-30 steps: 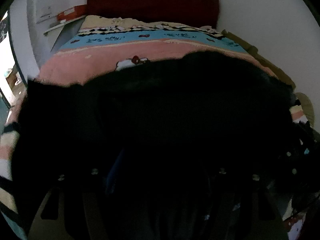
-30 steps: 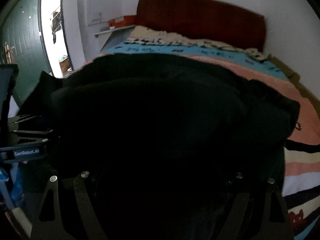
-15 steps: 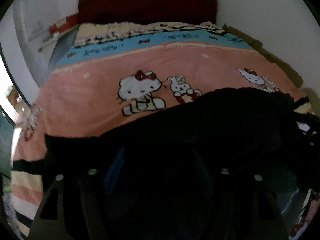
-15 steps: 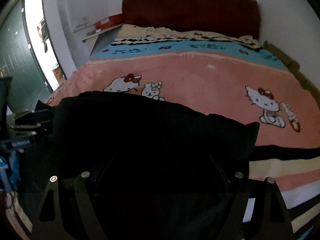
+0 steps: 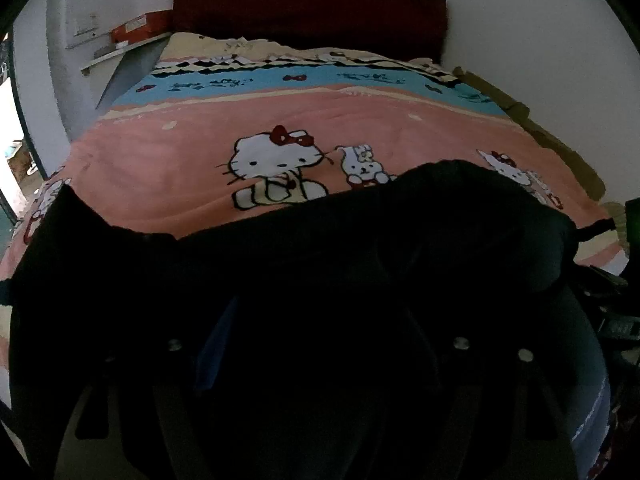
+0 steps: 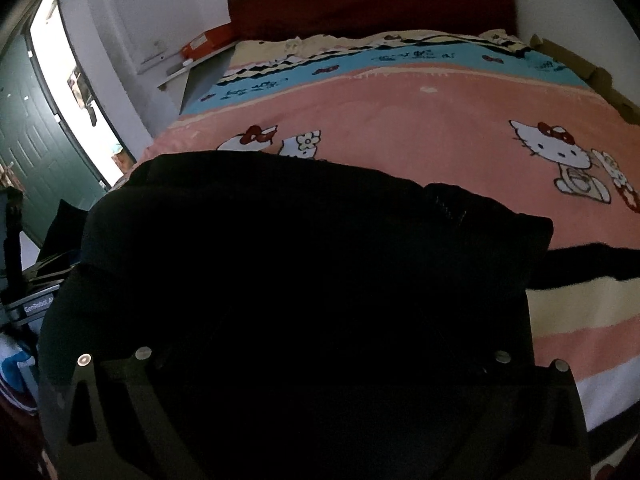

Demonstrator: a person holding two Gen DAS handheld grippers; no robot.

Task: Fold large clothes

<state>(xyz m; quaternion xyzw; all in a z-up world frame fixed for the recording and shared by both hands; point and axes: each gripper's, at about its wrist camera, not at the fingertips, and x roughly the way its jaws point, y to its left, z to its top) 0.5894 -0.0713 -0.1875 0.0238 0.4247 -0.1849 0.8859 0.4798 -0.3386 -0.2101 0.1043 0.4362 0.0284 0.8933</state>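
Observation:
A large black garment point(image 5: 360, 248) is bunched over the near end of the bed and fills the lower half of both wrist views; it also shows in the right wrist view point(image 6: 300, 240). My left gripper point(image 5: 316, 320) is buried in its dark folds and seems shut on the cloth. My right gripper point(image 6: 320, 320) is likewise covered by the garment and seems shut on it. The fingertips of both are hidden by black fabric.
The bed has a pink cartoon-cat blanket point(image 5: 280, 120) with a blue band and a dark red headboard point(image 5: 312, 4). A shelf with an orange box point(image 6: 208, 46) stands at the left. A green door point(image 6: 36, 128) and bright doorway lie at the far left.
The black garment has dropped from high in front of both cameras down to the near end of the bed. Much more of the pink blanket shows now.

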